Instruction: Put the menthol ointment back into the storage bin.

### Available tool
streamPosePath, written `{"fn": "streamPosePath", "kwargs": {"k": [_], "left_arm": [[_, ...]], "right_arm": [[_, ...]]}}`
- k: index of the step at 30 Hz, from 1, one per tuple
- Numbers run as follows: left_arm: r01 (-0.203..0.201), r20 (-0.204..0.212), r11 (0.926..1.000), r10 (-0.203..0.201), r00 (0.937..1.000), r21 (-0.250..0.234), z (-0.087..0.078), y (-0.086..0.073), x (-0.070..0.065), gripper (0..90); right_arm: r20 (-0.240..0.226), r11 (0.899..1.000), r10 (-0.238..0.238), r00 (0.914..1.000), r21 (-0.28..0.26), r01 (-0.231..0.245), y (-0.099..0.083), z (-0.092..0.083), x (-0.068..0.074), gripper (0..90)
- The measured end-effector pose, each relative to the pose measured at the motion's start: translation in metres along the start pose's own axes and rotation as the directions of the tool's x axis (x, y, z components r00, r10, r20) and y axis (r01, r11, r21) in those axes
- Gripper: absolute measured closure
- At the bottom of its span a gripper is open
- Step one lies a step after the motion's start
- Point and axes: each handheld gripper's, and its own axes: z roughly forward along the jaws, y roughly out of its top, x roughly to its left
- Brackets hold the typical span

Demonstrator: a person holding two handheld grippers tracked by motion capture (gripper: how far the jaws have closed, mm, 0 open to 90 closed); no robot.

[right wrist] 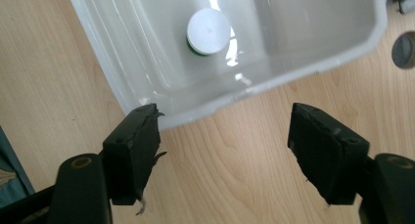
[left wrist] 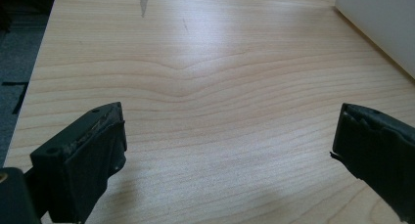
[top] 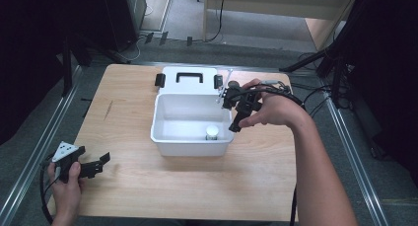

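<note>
Wooden desk (top: 133, 181) carries a white bin (top: 192, 146) at its centre, lid (top: 190, 79) behind it toward the far edge. A white-capped container (right wrist: 209, 32) stands upright inside, near the bin's near wall. Right gripper (right wrist: 225, 153) hovers over the bin's right rim, jaws released and empty. Left gripper (left wrist: 227, 150) rests at the near left corner, likewise released. Judgement: to pick the container, descend vertically, centre the cap between both jaws, and keep clear of the wall.

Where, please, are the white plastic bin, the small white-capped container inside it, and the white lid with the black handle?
white plastic bin (top: 191, 146): high view, near front wall.
small white-capped container (right wrist: 209, 31): right gripper view, top of its cap.
white lid with the black handle (top: 190, 86): high view, flat panel below the handle.
</note>
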Motion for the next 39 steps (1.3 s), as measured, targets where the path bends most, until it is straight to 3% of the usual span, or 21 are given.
{"fn": "streamPosePath", "kwargs": {"k": [12,16,19,21,26,29,31,39], "left_arm": [[-0.001,-0.002,1.0000,0.001,1.0000,0.000,0.000,0.000,0.000,0.0],[-0.002,-0.001,1.0000,0.002,1.0000,0.001,0.000,0.000,0.000,0.0],[-0.002,-0.001,1.0000,0.002,1.0000,0.002,0.000,0.000,0.000,0.0],[-0.001,-0.001,1.0000,0.001,1.0000,0.001,0.000,0.000,0.000,0.0],[-0.001,-0.001,1.0000,0.001,1.0000,0.003,0.000,0.000,0.000,0.0],[-0.005,-0.001,1.0000,0.005,1.0000,0.006,0.000,0.000,-0.001,0.0],[-0.006,-0.002,1.0000,0.006,1.0000,0.007,0.000,0.000,-0.001,0.0],[-0.003,-0.001,1.0000,0.003,1.0000,0.005,0.000,0.000,0.000,0.0]], "right_arm": [[0.002,0.996,0.083,0.9965,-0.031,-0.083,-0.036,0.002,-0.001,16.5],[0.009,0.990,0.136,0.9907,-0.049,-0.136,-0.050,0.008,-0.001,14.1],[0.018,0.978,0.191,0.9814,-0.089,-0.189,-0.066,0.014,-0.001,13.8],[0.020,0.975,0.197,0.9802,-0.104,-0.194,-0.071,0.015,-0.002,13.7],[0.006,0.947,0.285,0.9585,-0.155,-0.281,-0.092,0.026,0.000,13.6],[-0.001,0.938,0.307,0.9516,-0.171,-0.303,-0.102,0.034,0.002,13.6],[-0.007,0.925,0.334,0.9427,-0.190,-0.329,-0.110,0.041,0.003,13.7],[-0.027,0.863,0.420,0.9071,-0.298,-0.409,-0.142,0.066,0.010,13.8]]}}
